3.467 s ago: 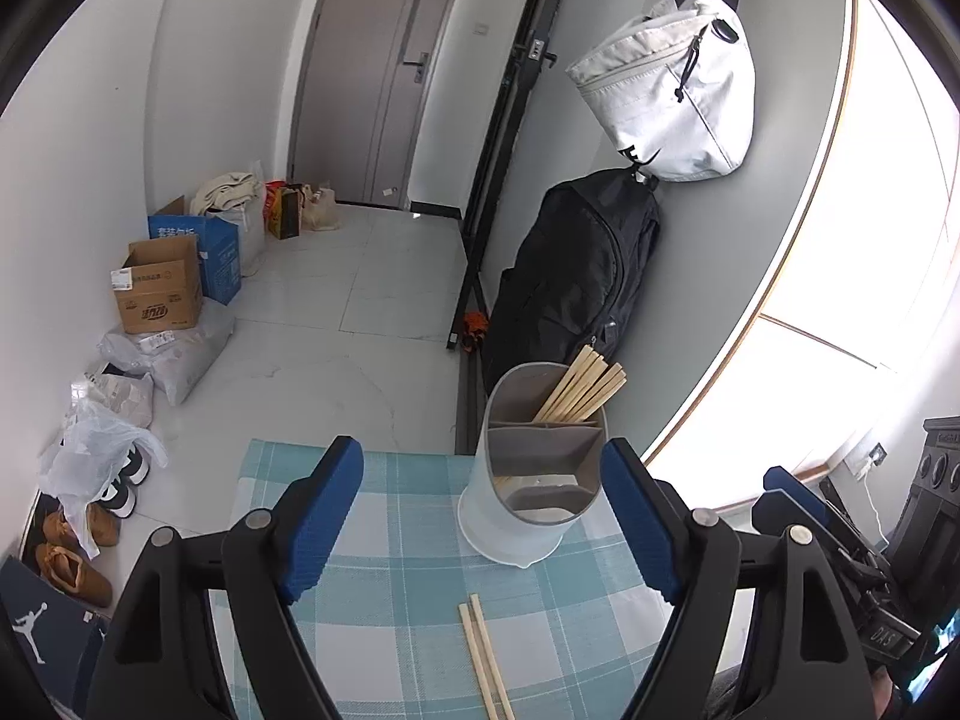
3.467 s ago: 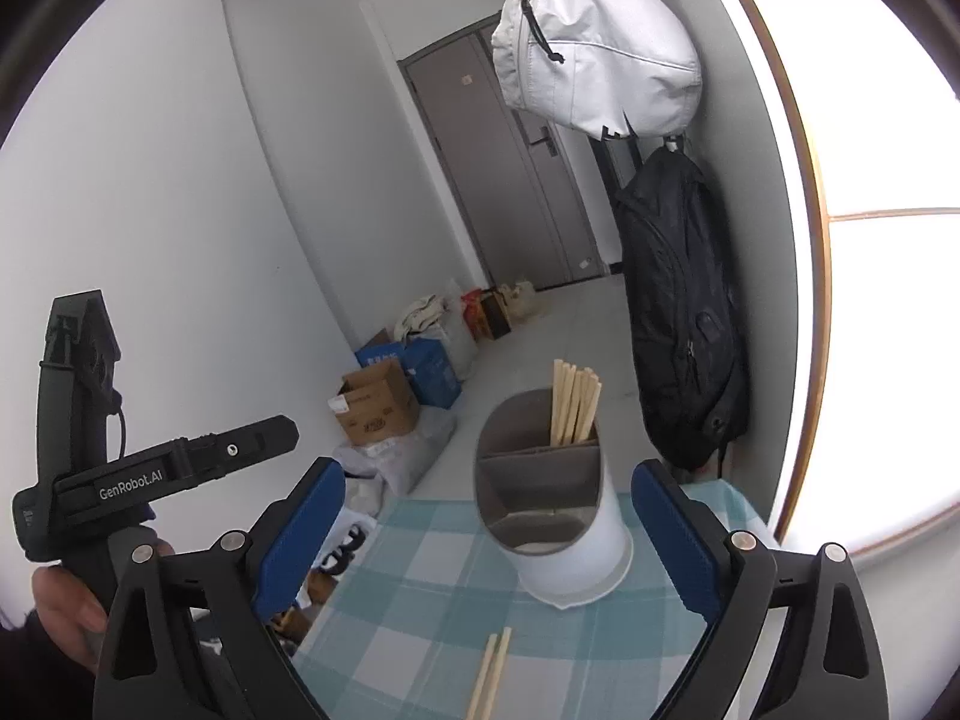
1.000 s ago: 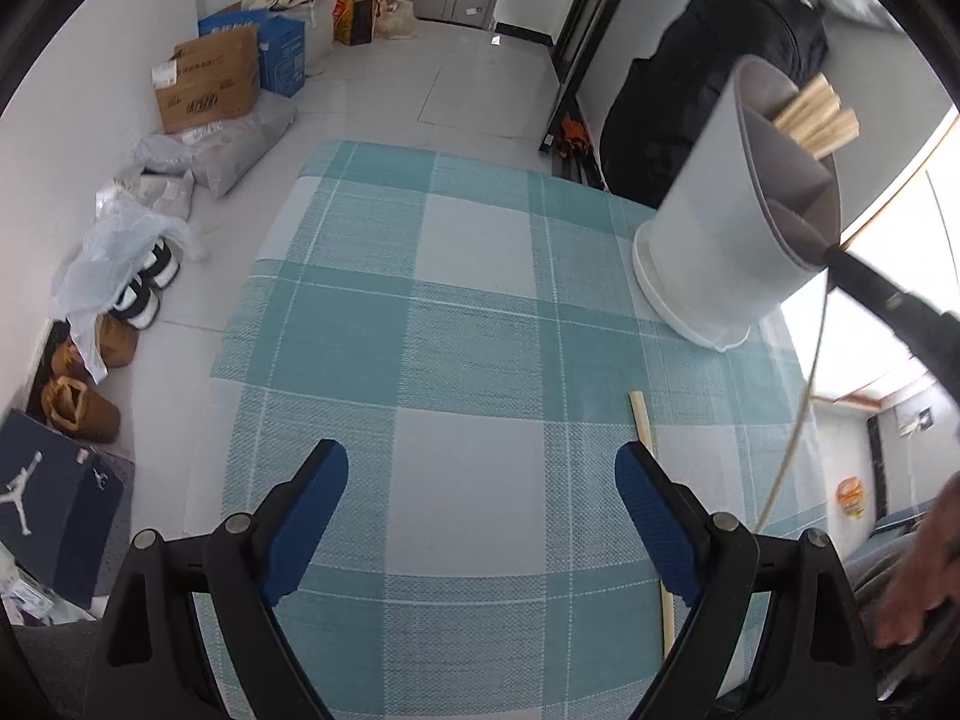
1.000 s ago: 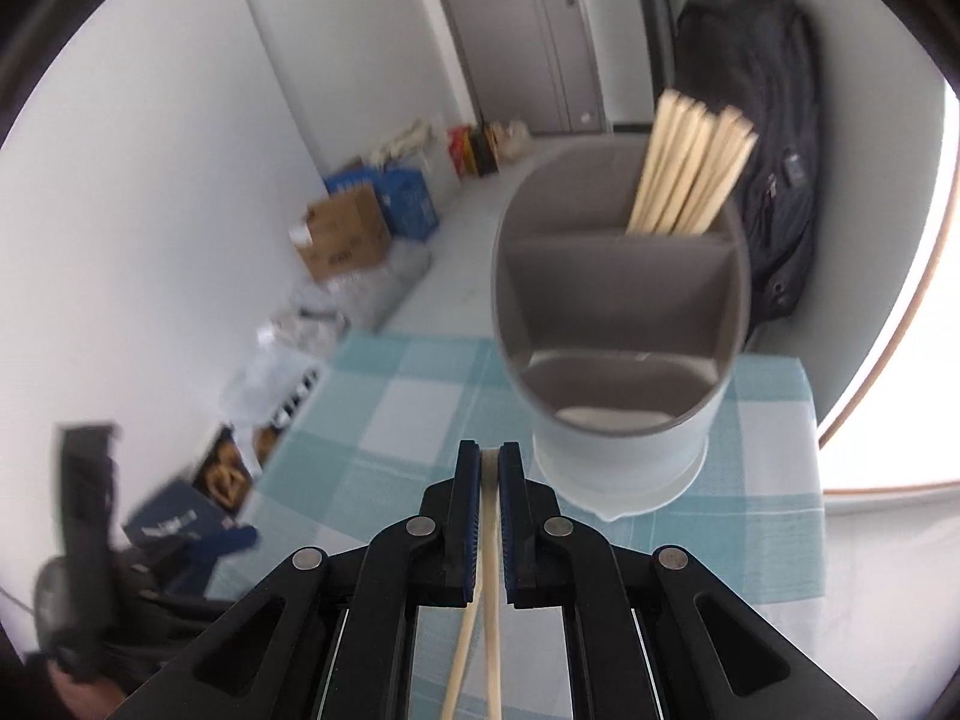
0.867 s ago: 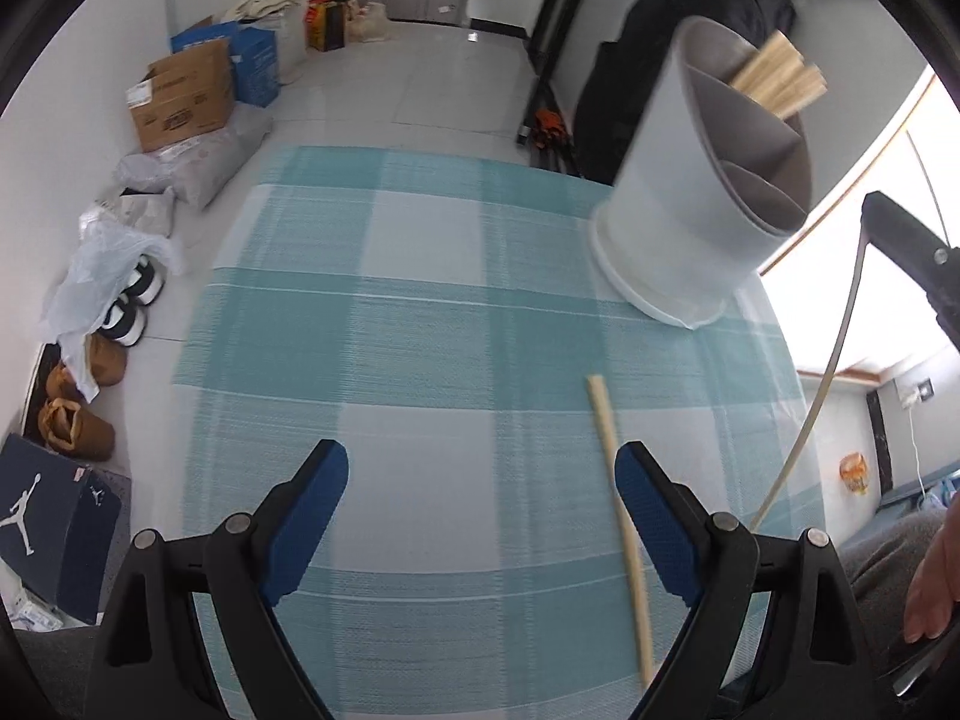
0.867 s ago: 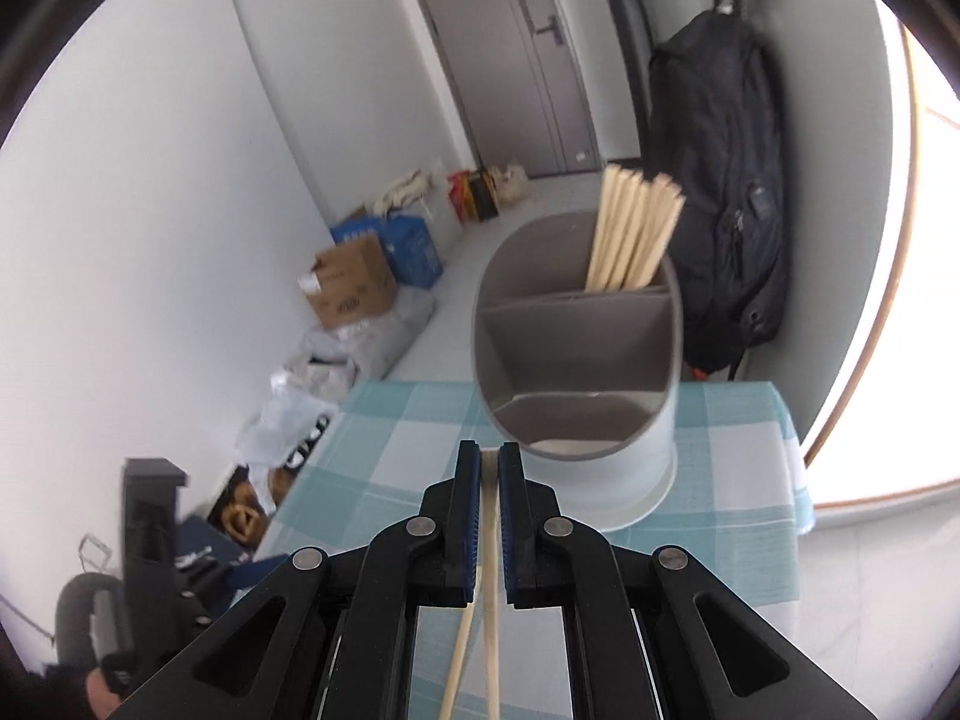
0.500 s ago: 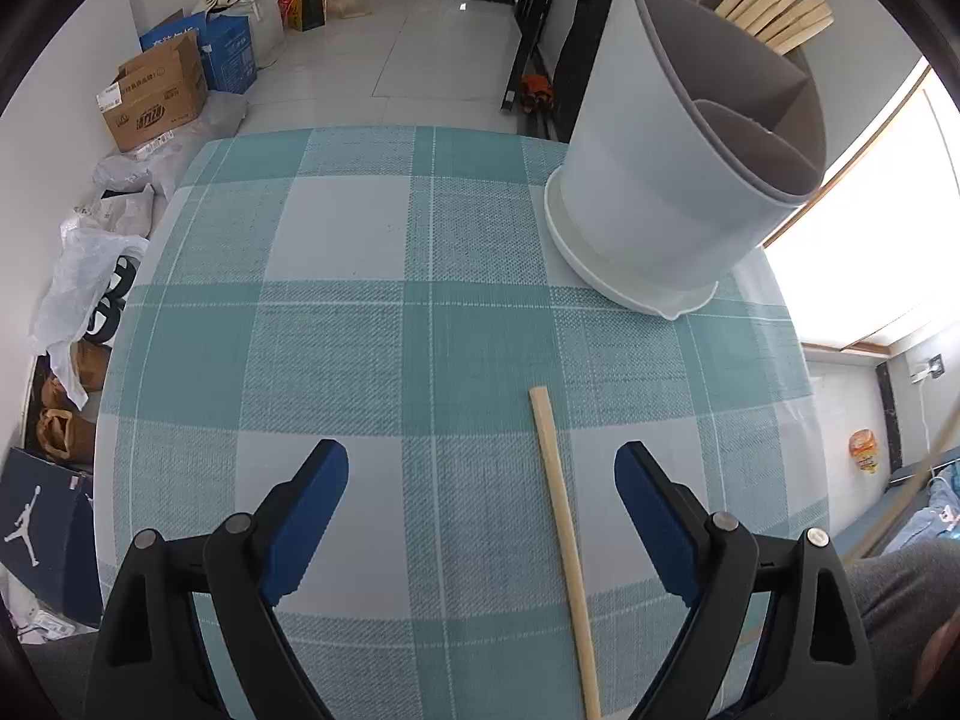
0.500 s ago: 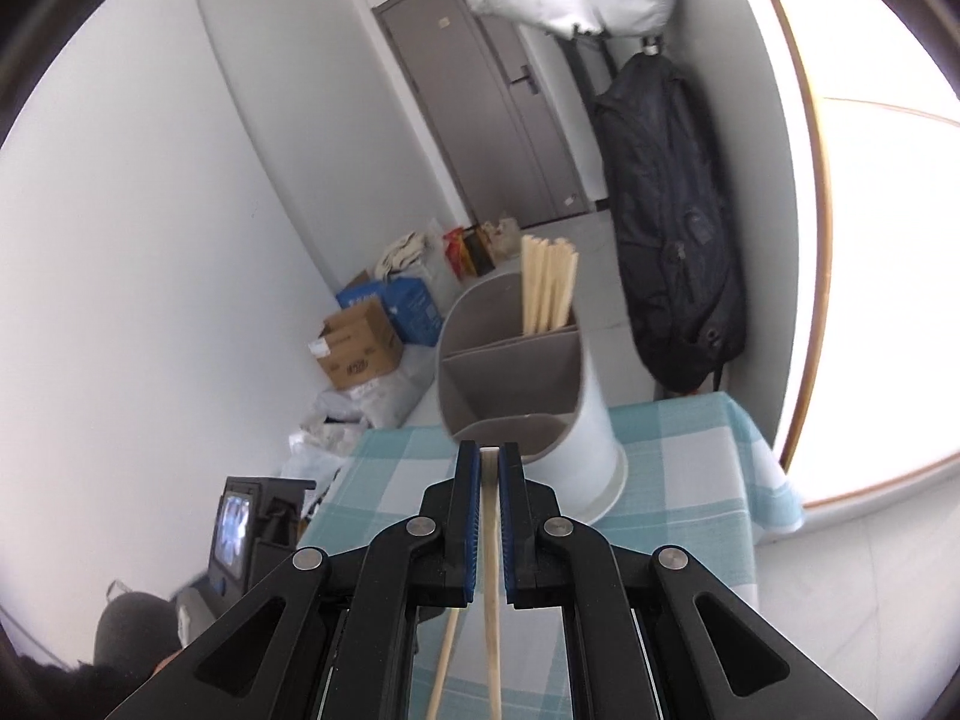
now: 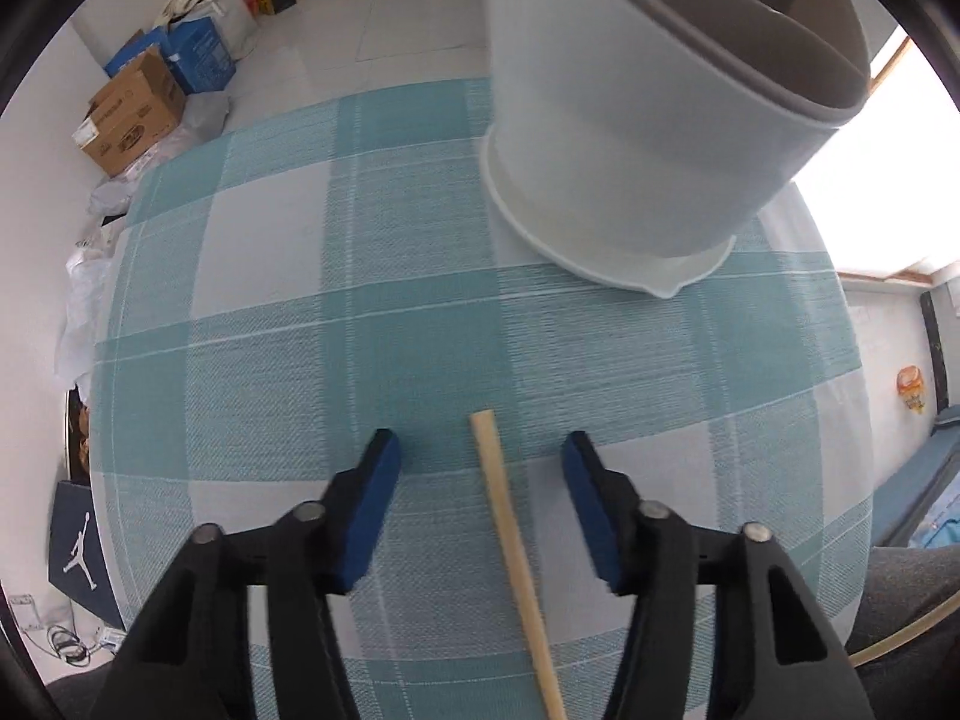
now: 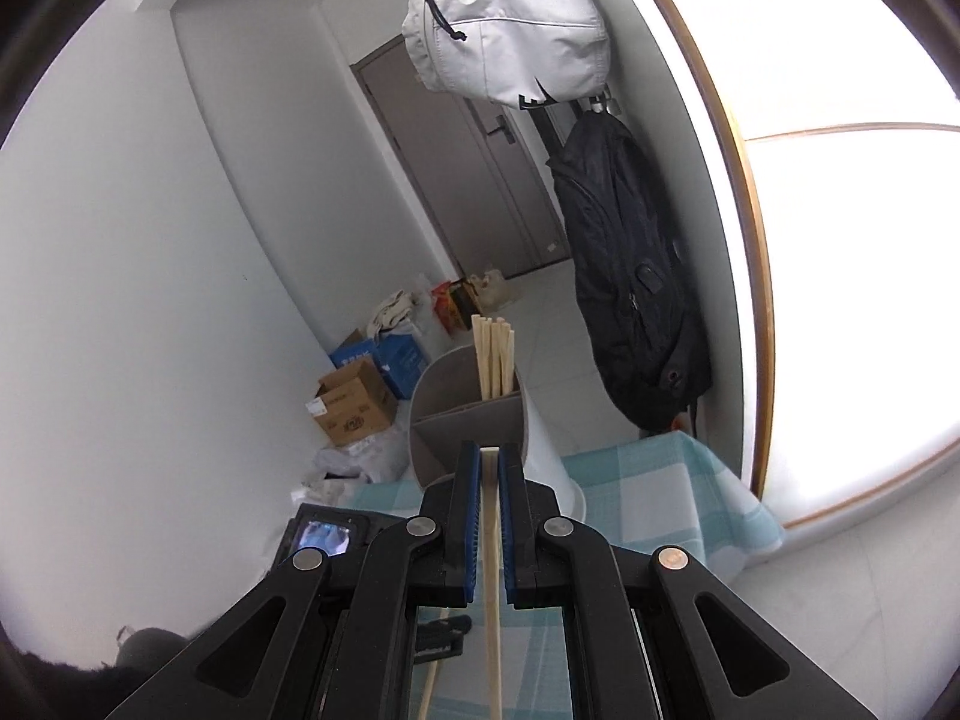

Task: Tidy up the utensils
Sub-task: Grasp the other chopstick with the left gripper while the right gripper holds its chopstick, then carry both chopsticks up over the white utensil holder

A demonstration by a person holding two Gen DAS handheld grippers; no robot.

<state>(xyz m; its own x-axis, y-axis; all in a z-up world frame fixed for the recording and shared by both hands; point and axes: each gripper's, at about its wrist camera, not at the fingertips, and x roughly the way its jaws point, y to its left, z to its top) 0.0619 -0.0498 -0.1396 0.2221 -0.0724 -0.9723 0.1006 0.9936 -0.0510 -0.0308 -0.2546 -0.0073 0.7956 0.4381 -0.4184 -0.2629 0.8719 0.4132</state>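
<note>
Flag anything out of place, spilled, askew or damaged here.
Only one thing: a loose chopstick lies flat on the checked tablecloth, outside the utensil holder. The left gripper is closing around it without touching. No spill or damage shows.

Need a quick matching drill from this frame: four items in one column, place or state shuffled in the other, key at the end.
1. left gripper
2. right gripper
3. holder
4. white bag

a. hangs on the wall
b. shut on a chopstick
c. stands on the checked cloth
d. jaws closing around a chopstick lying on the cloth, pads not touching it

Pairs: 1-d, 2-b, 3-c, 4-a
</note>
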